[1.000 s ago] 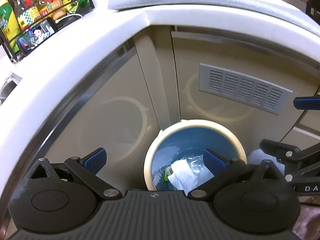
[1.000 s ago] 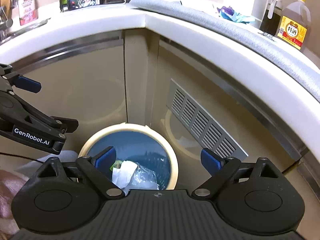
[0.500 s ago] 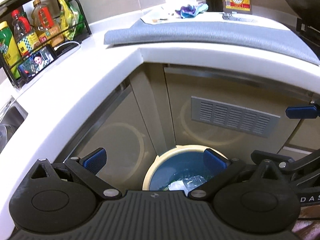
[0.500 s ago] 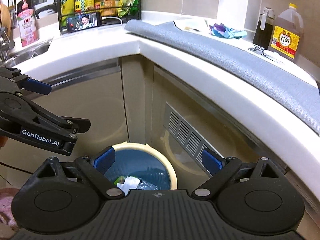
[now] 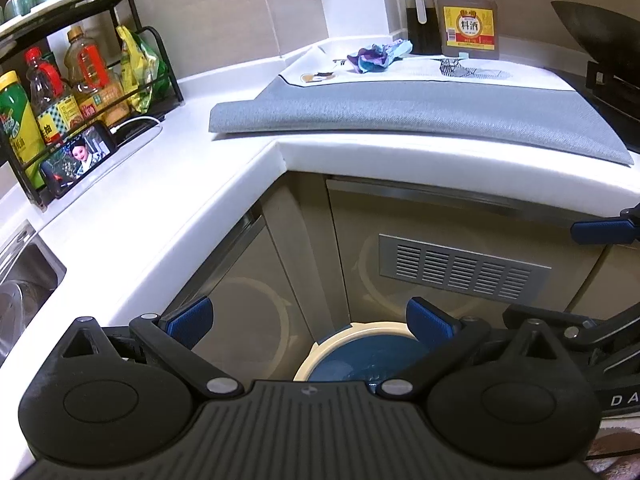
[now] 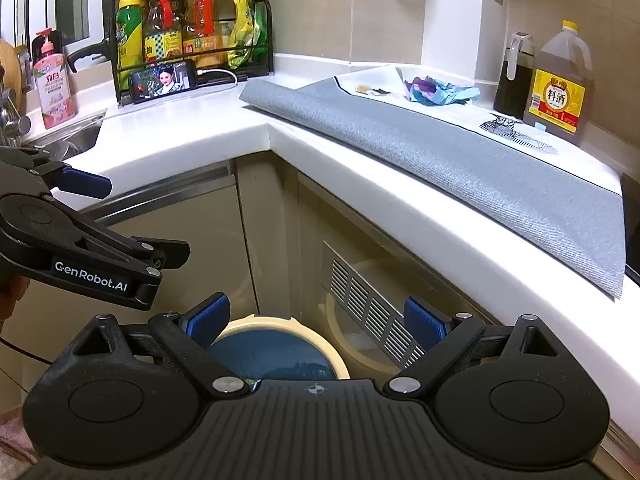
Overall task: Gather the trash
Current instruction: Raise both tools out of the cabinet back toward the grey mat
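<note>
The left tool [image 5: 308,320] is standing wide, with nothing between its blue pads, and the right tool [image 6: 316,316] is standing wide and empty too. Both are hanging above the trash bin [image 6: 280,344], a blue bin with a cream rim that is sitting on the floor in the corner under the white bench [image 5: 168,216]. In the right wrist view the left tool is showing to the left of the bin. Above the bin, on the bench, a grey mat [image 5: 400,108] is lying, and on its far side a crumpled blue and purple wrapper [image 6: 440,90] is resting near a big bottle [image 6: 560,84] with a yellow label.
</note>
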`<state>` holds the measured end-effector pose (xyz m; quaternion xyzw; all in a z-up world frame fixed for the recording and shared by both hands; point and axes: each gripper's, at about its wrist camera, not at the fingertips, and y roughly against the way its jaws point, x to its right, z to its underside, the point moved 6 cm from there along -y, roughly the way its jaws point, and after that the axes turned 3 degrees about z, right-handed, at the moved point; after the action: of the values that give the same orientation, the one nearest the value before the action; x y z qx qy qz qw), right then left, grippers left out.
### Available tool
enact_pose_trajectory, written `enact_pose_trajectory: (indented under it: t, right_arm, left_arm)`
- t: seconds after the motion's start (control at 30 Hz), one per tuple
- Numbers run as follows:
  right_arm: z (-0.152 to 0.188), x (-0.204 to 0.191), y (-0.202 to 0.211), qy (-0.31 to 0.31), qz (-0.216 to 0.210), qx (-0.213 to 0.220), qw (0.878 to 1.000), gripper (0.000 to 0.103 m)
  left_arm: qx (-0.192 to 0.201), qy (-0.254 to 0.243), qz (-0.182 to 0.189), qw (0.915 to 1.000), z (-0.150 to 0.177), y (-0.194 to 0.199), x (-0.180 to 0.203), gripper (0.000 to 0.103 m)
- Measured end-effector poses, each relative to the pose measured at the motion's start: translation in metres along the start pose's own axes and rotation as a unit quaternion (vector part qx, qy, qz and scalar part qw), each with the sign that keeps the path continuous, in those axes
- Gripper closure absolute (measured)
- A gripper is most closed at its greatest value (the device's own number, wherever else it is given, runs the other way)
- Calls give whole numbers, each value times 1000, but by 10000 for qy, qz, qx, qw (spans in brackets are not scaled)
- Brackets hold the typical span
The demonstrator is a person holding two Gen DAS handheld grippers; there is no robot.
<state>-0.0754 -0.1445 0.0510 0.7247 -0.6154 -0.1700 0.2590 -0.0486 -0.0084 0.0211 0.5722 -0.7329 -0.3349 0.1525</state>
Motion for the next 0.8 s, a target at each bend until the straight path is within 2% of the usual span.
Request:
enact_pose_trajectory:
  t: [0.8]
  right_arm:
    - [-37,32,23,-420,149,606,9972,8]
  left_arm:
    - [343,-233,144,9990,-31,8,13,0]
